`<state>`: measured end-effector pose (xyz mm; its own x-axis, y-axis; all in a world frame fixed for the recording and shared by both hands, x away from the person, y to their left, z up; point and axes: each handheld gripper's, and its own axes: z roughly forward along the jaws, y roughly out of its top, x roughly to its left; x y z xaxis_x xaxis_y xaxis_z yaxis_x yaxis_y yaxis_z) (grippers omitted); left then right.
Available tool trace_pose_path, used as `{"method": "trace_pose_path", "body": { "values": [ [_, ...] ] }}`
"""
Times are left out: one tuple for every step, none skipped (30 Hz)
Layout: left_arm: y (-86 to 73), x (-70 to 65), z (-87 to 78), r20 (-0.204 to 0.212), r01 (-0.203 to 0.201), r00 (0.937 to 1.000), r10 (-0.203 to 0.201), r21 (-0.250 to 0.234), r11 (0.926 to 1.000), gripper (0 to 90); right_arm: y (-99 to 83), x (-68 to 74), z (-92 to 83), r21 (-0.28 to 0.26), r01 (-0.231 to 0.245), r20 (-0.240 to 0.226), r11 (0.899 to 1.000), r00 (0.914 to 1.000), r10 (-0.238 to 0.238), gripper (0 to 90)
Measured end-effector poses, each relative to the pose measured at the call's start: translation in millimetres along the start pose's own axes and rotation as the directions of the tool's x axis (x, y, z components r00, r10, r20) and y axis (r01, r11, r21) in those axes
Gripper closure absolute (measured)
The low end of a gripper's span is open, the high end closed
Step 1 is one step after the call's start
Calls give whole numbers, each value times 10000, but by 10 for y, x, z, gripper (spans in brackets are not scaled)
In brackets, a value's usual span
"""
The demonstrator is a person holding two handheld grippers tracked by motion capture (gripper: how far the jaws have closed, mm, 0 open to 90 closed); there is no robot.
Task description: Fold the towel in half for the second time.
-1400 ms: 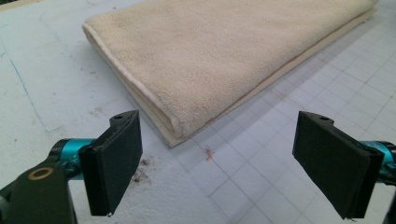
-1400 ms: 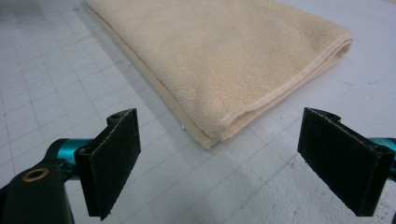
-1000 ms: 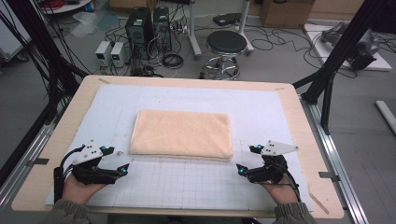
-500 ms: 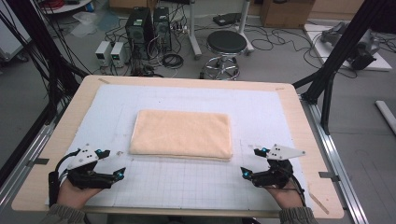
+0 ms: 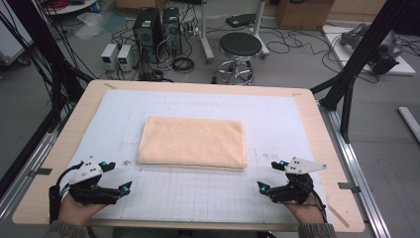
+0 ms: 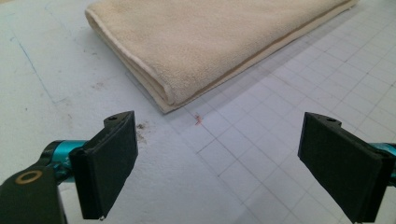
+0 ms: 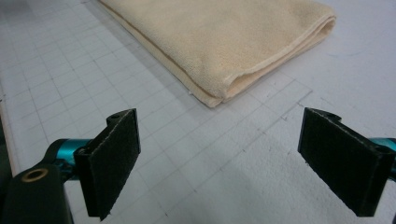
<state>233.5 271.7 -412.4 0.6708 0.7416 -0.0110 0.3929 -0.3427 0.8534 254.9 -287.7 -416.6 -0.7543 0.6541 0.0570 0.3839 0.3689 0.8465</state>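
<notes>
Towel [image 5: 193,143], cream-coloured and folded into a flat rectangle, lies in the middle of a white gridded mat [image 5: 198,196] that covers a pale wooden table [image 5: 317,129]. In the high view its long sides run left to right, and its near edge shows the stacked layers of the fold.

Nothing touches the towel. The left gripper [image 5: 113,176] sits low near the table's front left corner, held in a hand [image 5: 74,210] that comes in from the bottom edge, and it is well apart from the towel's near left corner. The right gripper [image 5: 270,175] sits near the front right, also held in a hand [image 5: 303,214], apart from the towel's near right corner.

In the left gripper view, that gripper's two black jaws stand wide apart with nothing between them, and the towel's [image 6: 210,42] folded corner lies ahead of the gap on the mat [image 6: 261,154]; a few small dark specks mark the mat just beside that corner. In the right gripper view, the jaws are likewise spread wide and empty, with the towel's [image 7: 224,37] other near corner ahead of them on the mat [image 7: 196,154]

Beyond the table's far edge, on the floor, stand a black round stool [image 5: 240,45], computer towers [image 5: 156,25] and loose cables
</notes>
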Motion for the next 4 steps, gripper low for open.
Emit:
{"method": "trace_pose_path", "body": {
  "values": [
    [1, 1, 1, 24, -21, 10000, 21, 19, 10000, 126, -2, 1, 7, 6, -10, -40, 10000, 10000, 10, 123],
    [1, 0, 7, 12, -25, 10000, 24, 32, 10000, 126, -4, 1, 12, 5, -23, -49, 10000, 10000, 23, 123],
    [1, -2, 11, 32, 8, 10000, -8, 25, 10000, 126, -9, 0, 20, 53, -17, -44, 10000, 10000, 17, 123],
    [2, 1, 12, 34, -27, 10000, 27, 31, 10000, 126, -11, -2, 26, 59, -39, -45, 10000, 10000, 39, 123]
  ]
}}
